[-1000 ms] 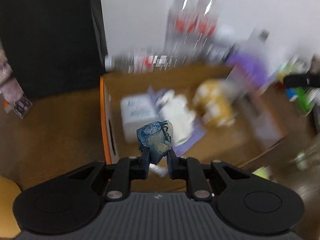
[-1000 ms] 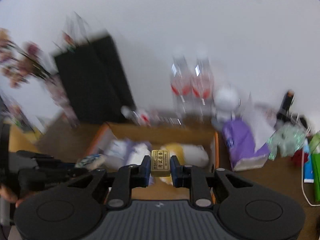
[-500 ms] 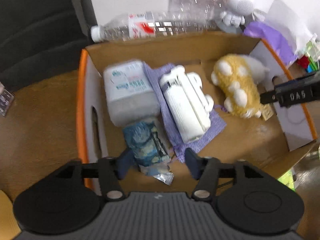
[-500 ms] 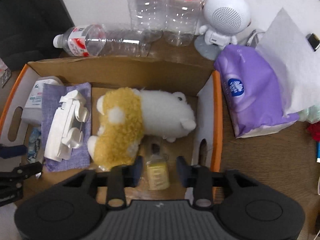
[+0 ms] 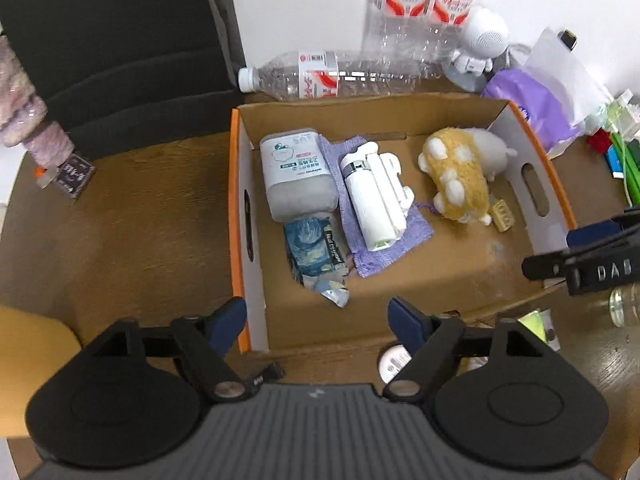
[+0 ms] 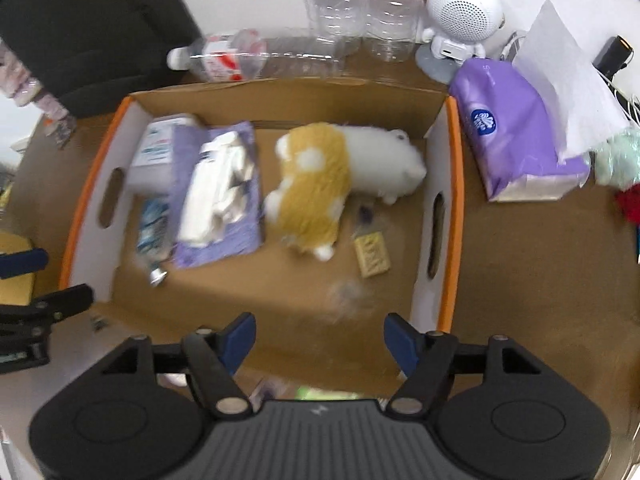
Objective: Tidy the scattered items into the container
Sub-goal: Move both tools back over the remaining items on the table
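A cardboard box (image 5: 242,216) sits on a brown wooden table (image 5: 132,220) against a white wall (image 5: 300,4).

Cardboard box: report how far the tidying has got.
Done: the cardboard box holds the wipes pack, white device on purple cloth, plush toy, blue packet and small tan block.
In hand: nothing; left gripper and right gripper are opening, empty.
Left: the lying bottle and purple tissue pack, if they count.

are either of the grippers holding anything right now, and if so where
Nothing is held. The left gripper and right gripper are both opening with nothing between their fingers; the blue packet and the small tan block lie loose in the cardboard box.
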The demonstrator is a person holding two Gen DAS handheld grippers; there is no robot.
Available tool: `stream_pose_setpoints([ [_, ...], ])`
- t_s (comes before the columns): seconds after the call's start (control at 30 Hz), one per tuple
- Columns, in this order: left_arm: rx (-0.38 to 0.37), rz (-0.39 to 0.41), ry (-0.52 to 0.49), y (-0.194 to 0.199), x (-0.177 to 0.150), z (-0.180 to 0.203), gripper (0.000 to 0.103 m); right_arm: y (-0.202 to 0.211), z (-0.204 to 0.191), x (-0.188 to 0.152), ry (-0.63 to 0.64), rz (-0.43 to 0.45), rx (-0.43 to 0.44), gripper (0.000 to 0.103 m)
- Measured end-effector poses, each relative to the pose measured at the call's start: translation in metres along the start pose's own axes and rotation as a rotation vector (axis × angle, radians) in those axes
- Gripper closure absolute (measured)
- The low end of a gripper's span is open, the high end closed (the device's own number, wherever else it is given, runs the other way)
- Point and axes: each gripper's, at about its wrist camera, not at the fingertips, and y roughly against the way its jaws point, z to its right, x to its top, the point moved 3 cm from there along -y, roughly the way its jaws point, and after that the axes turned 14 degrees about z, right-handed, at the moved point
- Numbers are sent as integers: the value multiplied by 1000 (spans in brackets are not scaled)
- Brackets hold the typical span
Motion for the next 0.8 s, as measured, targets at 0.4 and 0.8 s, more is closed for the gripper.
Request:
stream_pose_setpoints([
  [0.4,-73,149,52,61,-34,35,8,54,-17,-53,-18,122,64,19],
  [0.8,-136,718,150,149,-188,59,0,136,-31,-190,35,736,68,0],
])
